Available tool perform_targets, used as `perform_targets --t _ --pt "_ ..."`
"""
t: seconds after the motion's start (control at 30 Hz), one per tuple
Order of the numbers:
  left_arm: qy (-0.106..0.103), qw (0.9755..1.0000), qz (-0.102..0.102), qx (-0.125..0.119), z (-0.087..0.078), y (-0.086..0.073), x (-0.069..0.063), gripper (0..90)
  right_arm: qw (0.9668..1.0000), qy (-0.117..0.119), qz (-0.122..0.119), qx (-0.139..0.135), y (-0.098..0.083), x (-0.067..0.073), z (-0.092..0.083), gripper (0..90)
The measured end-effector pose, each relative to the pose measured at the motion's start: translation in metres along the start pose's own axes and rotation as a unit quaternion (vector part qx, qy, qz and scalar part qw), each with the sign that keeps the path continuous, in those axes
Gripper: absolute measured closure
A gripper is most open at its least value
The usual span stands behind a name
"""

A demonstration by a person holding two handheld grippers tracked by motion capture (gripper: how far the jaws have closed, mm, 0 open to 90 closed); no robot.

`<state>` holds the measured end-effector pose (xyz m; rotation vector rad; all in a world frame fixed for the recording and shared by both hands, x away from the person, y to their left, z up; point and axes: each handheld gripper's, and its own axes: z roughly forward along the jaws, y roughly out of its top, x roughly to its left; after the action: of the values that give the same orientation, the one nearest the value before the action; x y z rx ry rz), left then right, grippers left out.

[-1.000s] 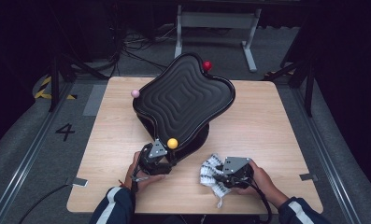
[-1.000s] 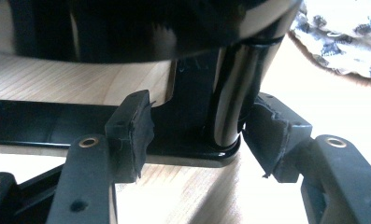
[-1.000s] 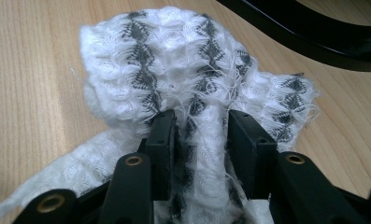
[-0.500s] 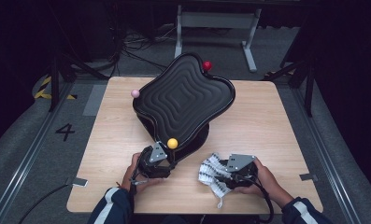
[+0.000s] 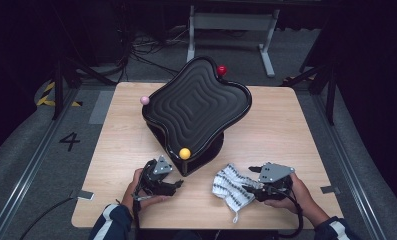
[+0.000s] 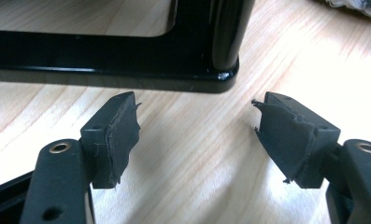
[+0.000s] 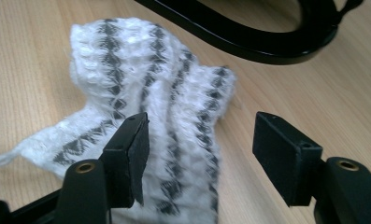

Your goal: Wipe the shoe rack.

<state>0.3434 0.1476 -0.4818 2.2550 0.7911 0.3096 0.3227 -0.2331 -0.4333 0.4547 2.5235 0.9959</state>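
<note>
A white knitted cloth with dark zigzag stripes lies crumpled on the wooden table, right of the black stand. My right gripper points left at the cloth's right edge. In the right gripper view its jaws have just been opening, and the right gripper stands open over the cloth with the pads off it. My left gripper lies low by the stand's front foot. Its jaws have also just been opening, so the left gripper is open above bare wood.
A black wavy board tilts on its stand mid-table. A yellow ball sits at its front edge, a pink ball at its left and a red ball at the back. A metal frame stands beyond the table.
My right gripper has drawn back to the right, opened and let go of the cloth, which stays on the table. The left gripper's jaws have widened while that hand has stayed in place.
</note>
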Motion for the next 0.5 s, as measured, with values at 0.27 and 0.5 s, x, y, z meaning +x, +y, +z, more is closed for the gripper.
perform_targets --t 0.27,0.5 --pt "-0.002 1.0000 0.002 0.003 -0.015 -0.015 -0.001 26.2 0.9995 -0.024 0.019 0.002 -0.020 -0.012 -0.016 34.6" --pt "0.001 1.0000 -0.001 0.004 -0.029 -0.030 0.000 23.8 0.9985 -0.045 0.028 0.014 -0.042 -0.021 -0.021 34.0"
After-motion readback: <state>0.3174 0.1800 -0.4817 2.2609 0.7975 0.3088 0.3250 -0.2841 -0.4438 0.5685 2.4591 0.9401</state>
